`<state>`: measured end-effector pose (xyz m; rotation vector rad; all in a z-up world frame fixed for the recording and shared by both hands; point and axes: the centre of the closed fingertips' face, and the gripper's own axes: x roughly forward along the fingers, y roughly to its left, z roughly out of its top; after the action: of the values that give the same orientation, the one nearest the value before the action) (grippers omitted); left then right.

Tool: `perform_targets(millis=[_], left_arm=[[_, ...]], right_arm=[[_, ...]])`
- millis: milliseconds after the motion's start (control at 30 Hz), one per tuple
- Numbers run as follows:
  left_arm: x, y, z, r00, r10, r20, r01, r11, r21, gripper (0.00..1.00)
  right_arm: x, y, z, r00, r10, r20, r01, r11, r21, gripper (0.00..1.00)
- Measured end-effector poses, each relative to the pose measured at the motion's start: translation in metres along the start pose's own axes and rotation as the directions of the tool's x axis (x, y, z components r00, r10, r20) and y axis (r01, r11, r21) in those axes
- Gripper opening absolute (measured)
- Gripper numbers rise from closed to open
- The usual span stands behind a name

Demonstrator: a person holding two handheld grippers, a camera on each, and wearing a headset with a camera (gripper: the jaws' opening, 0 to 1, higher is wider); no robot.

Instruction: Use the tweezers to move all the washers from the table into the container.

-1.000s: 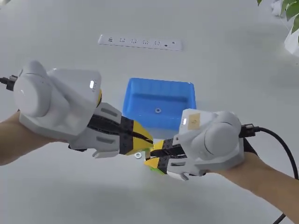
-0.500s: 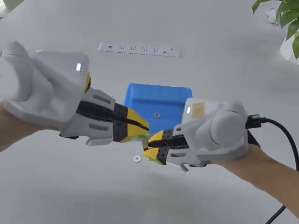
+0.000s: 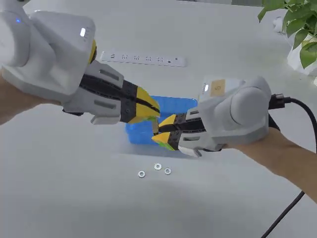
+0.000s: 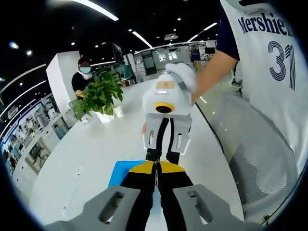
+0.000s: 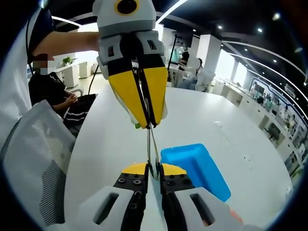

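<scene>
White workbench fills the lower part of the head view, and three small washers lie on it low in the middle, close together and apart from both grippers. Above them the right gripper comes in from the right and the left gripper from the upper left, tip to tip. In the right gripper view the thin metal tweezers run from its own yellow jaws, which are almost closed on them, up to the yellow jaws of the left gripper, also pressed nearly together on the other end. In the head view the tweezers are too thin to make out. The blue container stands just behind the two tips, and they hide most of it. A small label on the right gripper body is too blurred to read. A black cable leaves this gripper to the right. Farther up lies a white power strip, its marks not readable, and a green plant is cut off at the upper right corner. In the left gripper view a white jersey at the upper right shows "Mershie", cut by the edge, and the number 31.
</scene>
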<state>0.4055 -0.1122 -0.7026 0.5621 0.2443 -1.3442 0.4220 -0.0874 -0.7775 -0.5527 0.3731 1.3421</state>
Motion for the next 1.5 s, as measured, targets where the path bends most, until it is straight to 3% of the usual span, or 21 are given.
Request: perform_targets(millis=[300,633,833,1033,1300,1500], left_arm=[[0.004,0.023,0.000,0.9999,0.011,-0.008,-0.011,0.999,0.049,0.05],[0.018,0.048,-0.015,0.9996,0.022,-0.018,-0.021,0.999,0.048,0.05],[0.028,0.055,-0.030,0.9992,0.018,-0.035,-0.016,0.999,0.036,0.05],[0.041,0.062,-0.048,0.9994,0.008,-0.033,-0.008,1.000,-0.023,0.05],[0.052,0.065,-0.062,0.9993,-0.003,-0.036,0.001,0.998,-0.062,0.05],[0.053,0.065,-0.069,0.9991,-0.003,-0.042,0.000,0.997,-0.077,0.05]], right_arm=[[0.002,-0.024,0.002,0.9991,-0.041,0.002,0.041,0.999,0.000,0.10],[0.013,-0.051,-0.010,0.9972,-0.071,-0.025,0.072,0.997,0.015,0.10],[0.025,-0.059,-0.023,0.9968,-0.064,-0.048,0.065,0.998,0.026,0.10],[0.034,-0.065,-0.042,0.9957,-0.051,-0.077,0.055,0.997,0.050,0.10],[0.042,-0.067,-0.060,0.9948,-0.031,-0.097,0.041,0.994,0.098,0.10],[0.046,-0.067,-0.064,0.9943,-0.025,-0.104,0.037,0.993,0.113,0.10]])
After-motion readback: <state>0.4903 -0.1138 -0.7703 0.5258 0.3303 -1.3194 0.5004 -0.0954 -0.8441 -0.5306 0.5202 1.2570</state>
